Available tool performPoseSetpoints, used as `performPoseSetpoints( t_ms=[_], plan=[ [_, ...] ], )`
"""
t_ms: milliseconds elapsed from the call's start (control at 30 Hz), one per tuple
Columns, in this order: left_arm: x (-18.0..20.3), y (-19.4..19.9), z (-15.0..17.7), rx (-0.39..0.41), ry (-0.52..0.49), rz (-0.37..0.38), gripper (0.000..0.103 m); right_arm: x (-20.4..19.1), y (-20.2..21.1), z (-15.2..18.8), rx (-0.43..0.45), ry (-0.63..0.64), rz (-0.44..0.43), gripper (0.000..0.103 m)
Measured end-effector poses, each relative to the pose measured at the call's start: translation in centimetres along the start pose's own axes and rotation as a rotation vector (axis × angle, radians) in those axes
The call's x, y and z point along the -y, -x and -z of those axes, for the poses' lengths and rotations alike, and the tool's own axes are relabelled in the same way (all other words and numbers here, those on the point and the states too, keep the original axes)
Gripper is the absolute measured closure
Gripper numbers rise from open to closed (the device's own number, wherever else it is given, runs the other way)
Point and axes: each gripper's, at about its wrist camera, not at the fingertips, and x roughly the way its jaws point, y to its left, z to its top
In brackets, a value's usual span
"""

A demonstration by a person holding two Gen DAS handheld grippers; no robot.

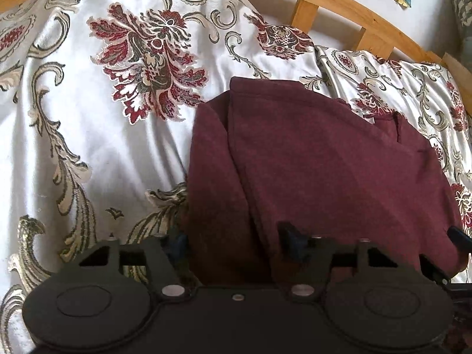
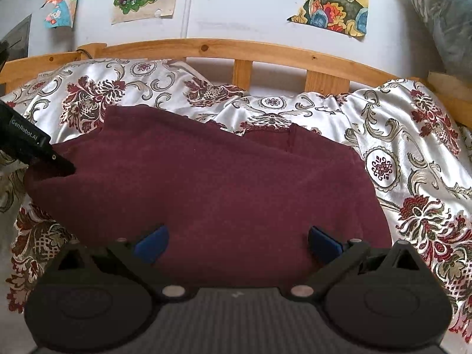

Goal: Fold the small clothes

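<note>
A wooden bed [image 2: 206, 47] carried a floral bedspread [image 1: 88, 135], and on it lay the folded maroon garment [image 2: 206, 183]. The left gripper [image 1: 233, 243] pinched the garment's near edge; the right gripper [image 2: 237, 242] stood released over the cloth

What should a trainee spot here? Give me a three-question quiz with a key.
1. True or false: the maroon garment lies on a bare wooden table.
2. The right gripper has its jaws: A open, B shut on a hanger, C out of view.
3. What hangs on the wall above the wooden bed rail?
Key: 1 false, it lies on the floral bedspread; 2 A; 3 posters.
</note>
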Motion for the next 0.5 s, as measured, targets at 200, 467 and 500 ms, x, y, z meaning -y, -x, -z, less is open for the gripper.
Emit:
performPoseSetpoints(
  t_ms=[200, 467, 500],
  plan=[
    [0.8, 0.8, -0.6, -0.005, -0.003, -0.034, 0.078, 0.0, 0.0, 0.1, 0.001, -0.003, -0.003, 0.0],
    [3.3, 1.6, -0.4, 0.061, -0.153, -0.071, 0.067, -0.1, 0.0, 0.1, 0.004, 0.003, 0.003, 0.0],
    [3.2, 1.2, -0.6, 0.044, -0.148, -0.07, 0.067, -0.1, 0.0, 0.1, 0.003, 0.002, 0.002, 0.0]
  ],
)
